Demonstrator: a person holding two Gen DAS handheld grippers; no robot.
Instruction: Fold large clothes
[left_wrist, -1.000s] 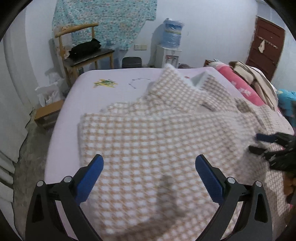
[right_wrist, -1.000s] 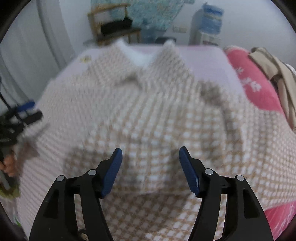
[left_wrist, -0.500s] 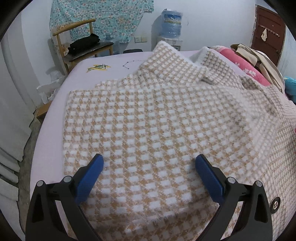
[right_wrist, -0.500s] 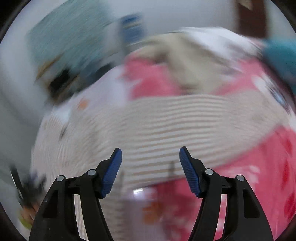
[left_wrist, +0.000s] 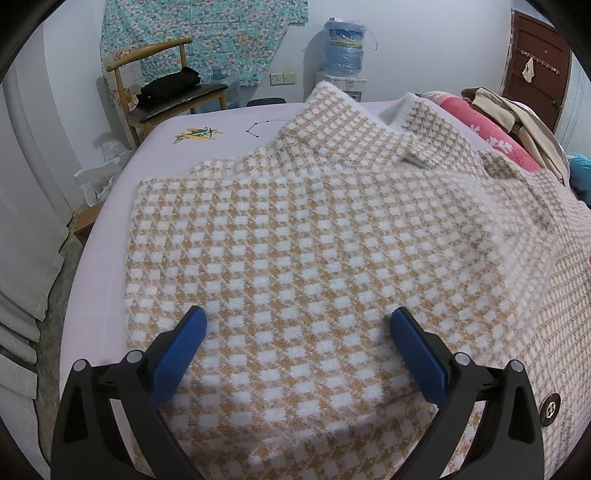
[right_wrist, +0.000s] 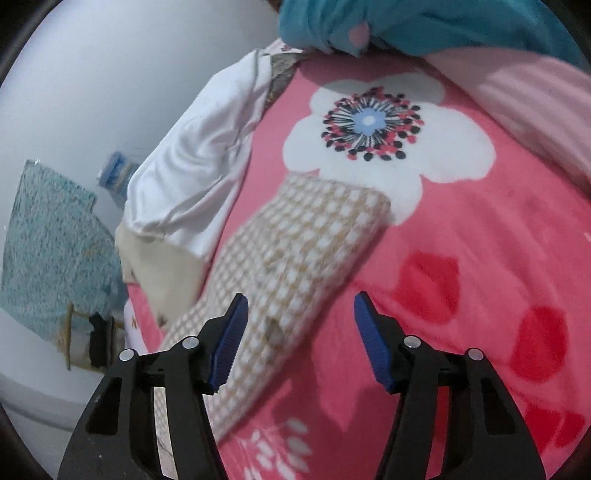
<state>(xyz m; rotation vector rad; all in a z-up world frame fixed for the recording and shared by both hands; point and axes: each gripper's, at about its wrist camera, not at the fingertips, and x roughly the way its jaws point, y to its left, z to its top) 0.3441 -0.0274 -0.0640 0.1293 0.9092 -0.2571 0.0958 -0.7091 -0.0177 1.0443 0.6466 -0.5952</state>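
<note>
**A:** Start with the left wrist view. What's there?

**B:** The checked coat (left_wrist: 314, 236) lies spread over the bed (left_wrist: 110, 236), collar at the far side, one side already laid across the body. The left gripper (left_wrist: 298, 345) hovers over the near part of the coat with its jaws wide apart and nothing between them. A chair (left_wrist: 166, 96) and a water bottle (left_wrist: 345, 46) stand by the far wall; a pink blanket (left_wrist: 491, 136) runs along the right.

**A:** And the right wrist view?

**B:** It's tilted and a bit blurred. The coat's sleeve (right_wrist: 295, 280) stretches out over the pink flowered blanket (right_wrist: 461, 240), its cuff at the far end. The right gripper (right_wrist: 301, 317) sits above the near stretch of that sleeve. Its jaws have just been closing a little, yet they stand apart, and the pads don't press on the cloth; the sleeve lies under the left finger rather than squarely between the two. White cloth (right_wrist: 192, 162) lies to the left of the sleeve.

**A:** So which step is this?

**B:** I'd judge it's reaching for the right sleeve, to fold it in over the body. Next, the right gripper would need to drop onto the sleeve, likely nearer the cuff, pinch it, then carry it back across the coat.
</note>
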